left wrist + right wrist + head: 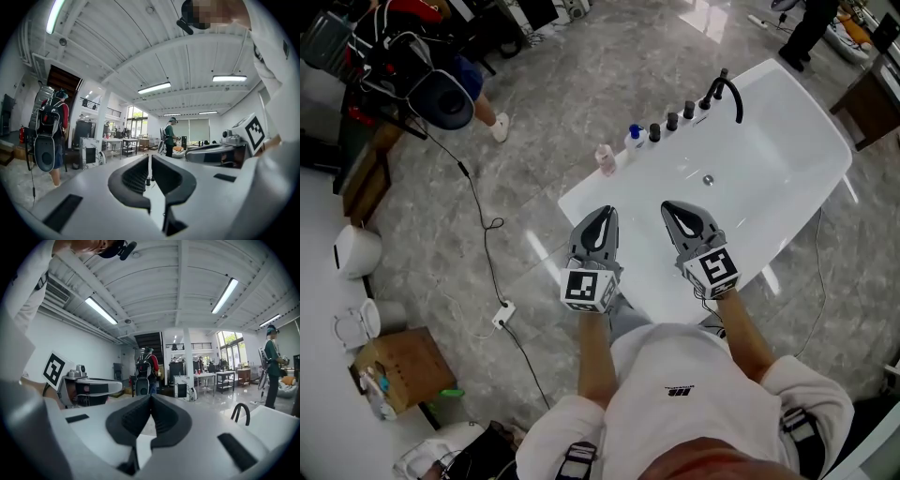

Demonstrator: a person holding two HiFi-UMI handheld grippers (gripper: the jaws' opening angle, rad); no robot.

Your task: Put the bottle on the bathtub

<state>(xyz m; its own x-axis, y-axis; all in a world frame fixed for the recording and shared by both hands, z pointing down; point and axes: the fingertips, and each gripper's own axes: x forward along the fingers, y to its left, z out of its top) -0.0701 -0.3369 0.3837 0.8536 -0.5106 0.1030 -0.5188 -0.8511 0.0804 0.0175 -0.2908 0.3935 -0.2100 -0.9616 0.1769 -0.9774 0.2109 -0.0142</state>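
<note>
The white bathtub [787, 159] lies ahead of me in the head view, with a black faucet [727, 94] on its far rim. A pink bottle [606, 159], a blue-capped white bottle [633, 139] and several dark-capped ones [672, 122] stand in a row along that rim. My left gripper [604, 214] and right gripper [669, 207] hover side by side over the tub's near end, both shut and empty. In the left gripper view the jaws [150, 157] meet with nothing between them. In the right gripper view the jaws [151, 397] touch at the tips. Neither gripper touches a bottle.
A person with a backpack [441, 84] stands at the upper left, another person [806, 33] at the top right. A cable [487, 244] runs over the marble floor to a power strip [502, 314]. A cardboard box [398, 370] and a white fixture [356, 251] sit at the left.
</note>
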